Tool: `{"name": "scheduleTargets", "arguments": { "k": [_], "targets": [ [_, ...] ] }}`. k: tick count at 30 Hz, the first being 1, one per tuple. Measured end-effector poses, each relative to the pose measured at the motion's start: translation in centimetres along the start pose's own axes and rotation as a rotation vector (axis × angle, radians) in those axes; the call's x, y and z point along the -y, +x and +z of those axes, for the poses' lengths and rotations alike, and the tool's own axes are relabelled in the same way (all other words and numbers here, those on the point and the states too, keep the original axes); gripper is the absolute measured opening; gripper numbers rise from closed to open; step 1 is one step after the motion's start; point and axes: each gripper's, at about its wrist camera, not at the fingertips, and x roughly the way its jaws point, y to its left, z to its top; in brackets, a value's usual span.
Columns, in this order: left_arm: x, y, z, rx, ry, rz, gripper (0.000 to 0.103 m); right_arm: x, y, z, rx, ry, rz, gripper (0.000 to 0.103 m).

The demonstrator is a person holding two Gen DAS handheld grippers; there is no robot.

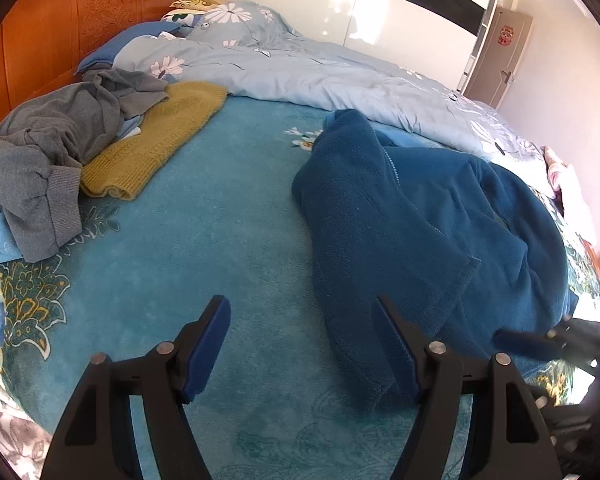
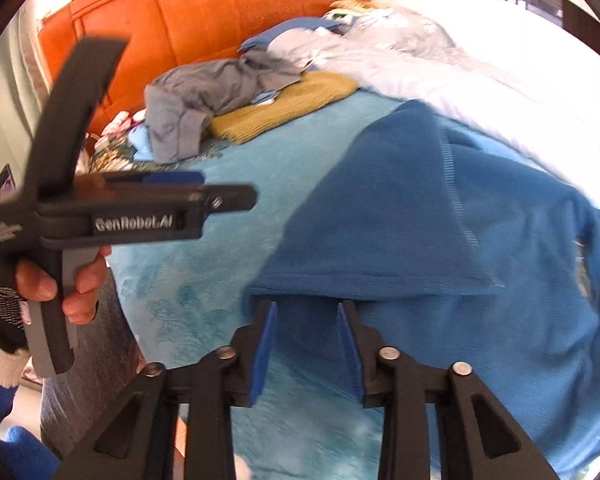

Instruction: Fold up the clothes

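Left gripper [image 1: 302,344]: jaws wide apart, nothing between them, held over the teal blanket [image 1: 228,232] that covers the bed. Its right-hand finger stands at the near left edge of the dark blue fleece jacket [image 1: 420,216]; contact cannot be confirmed.

Fleece jacket: lies on the blanket at 3 o'clock in the left wrist view, partly folded over on itself, pale zip line visible along one edge. Its far side reaches the light blue flowered duvet [image 1: 300,68], which is bunched along the far side of the bed.

Right gripper [image 2: 306,344]: jaws partly apart, not clamped on anything. The tips sit at the jacket's folded hem, at 6 o'clock in its own view; whether they touch the cloth cannot be told, since that view is blurred.

Other clothes: a grey sweater [image 1: 56,148] lies crumpled at 9 o'clock, overlapping a mustard knit sweater [image 1: 160,136] just beside it. Both are well apart from the jacket and near the orange wooden headboard [image 1: 60,28].

A person's hand [image 2: 64,284] grips the left gripper's handle at 9 o'clock in the right wrist view.
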Motion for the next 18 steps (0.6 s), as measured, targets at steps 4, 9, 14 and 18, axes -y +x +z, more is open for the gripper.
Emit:
{"name": "scheduleTargets", "arguments": {
  "k": [4, 9, 14, 18],
  "targets": [
    [1.4, 1.4, -0.4, -0.022, 0.023, 0.008, 0.074, 7.2, -5.1, -2.0, 0.07, 0.132, -0.164, 0.056],
    [2.1, 3.4, -1.0, -0.056, 0.017, 0.05, 0.074, 18.9, -10.0, -6.6, 0.061, 0.402, -0.488, 0.058],
    [2.6, 4.3, -1.9, -0.072, 0.025, 0.035, 0.074, 27.4, -12.8, -12.2, 0.003, 0.601, -0.685, 0.058],
    [3.4, 4.4, -2.4, -0.076, 0.063, 0.018, 0.074, 30.2, -13.1, -15.1, -0.047, 0.649, -0.723, 0.058]
  ]
}}
